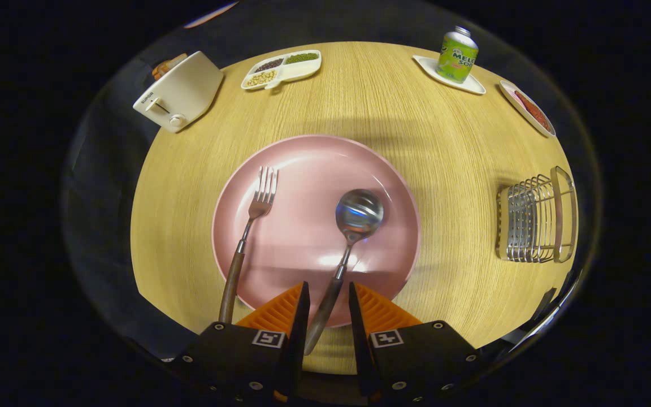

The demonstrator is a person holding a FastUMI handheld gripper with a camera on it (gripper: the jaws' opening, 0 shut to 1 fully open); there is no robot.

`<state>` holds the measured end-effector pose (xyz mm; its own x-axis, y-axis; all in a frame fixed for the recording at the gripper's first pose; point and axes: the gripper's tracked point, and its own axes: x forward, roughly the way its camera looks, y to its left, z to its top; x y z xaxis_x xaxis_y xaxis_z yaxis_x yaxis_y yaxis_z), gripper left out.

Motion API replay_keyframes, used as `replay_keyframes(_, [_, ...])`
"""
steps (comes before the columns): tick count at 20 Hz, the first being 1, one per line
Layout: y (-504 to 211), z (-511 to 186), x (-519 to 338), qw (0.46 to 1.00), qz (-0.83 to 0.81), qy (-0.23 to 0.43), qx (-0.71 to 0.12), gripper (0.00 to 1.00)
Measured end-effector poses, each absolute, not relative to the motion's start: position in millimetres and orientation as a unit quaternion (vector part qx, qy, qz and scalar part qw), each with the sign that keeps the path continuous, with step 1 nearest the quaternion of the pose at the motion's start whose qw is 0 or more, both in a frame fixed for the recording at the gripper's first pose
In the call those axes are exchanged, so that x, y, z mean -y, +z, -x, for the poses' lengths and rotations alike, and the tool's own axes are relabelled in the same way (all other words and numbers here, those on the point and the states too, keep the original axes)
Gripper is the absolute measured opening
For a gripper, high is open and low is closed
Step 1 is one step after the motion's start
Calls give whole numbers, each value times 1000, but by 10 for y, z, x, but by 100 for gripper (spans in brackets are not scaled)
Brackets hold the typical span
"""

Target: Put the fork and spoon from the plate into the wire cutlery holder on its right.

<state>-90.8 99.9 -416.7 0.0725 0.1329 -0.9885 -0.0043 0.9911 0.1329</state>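
A pink plate (pixel 303 169) lies on the round wooden table just ahead of my fingers. On its left half rests a fork (pixel 252 217), tines pointing away and its brown handle hanging over the near rim. A spoon (pixel 358 212) sits on the right half, bowl up. Its brown handle runs back over the rim into the gap between my fingers. My gripper (pixel 328 287) is open, one finger on each side of that handle, with a visible gap on the right. The wire cutlery holder (pixel 534 223) stands to the right of the plate.
Beyond the plate, a white toaster (pixel 181 93) sits at the far left, next to a divided dish of beans (pixel 282 69). A green can (pixel 456 56) stands on a white tray at the far right, near a small dish with red food (pixel 532 110).
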Motion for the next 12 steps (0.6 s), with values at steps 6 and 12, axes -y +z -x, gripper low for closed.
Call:
replay_keyframes(6, [-4205, 869, -967, 723, -59, 34, -688, 14])
replay_keyframes(12, [-4058, 877, -873, 735, -57, 55, -673, 5])
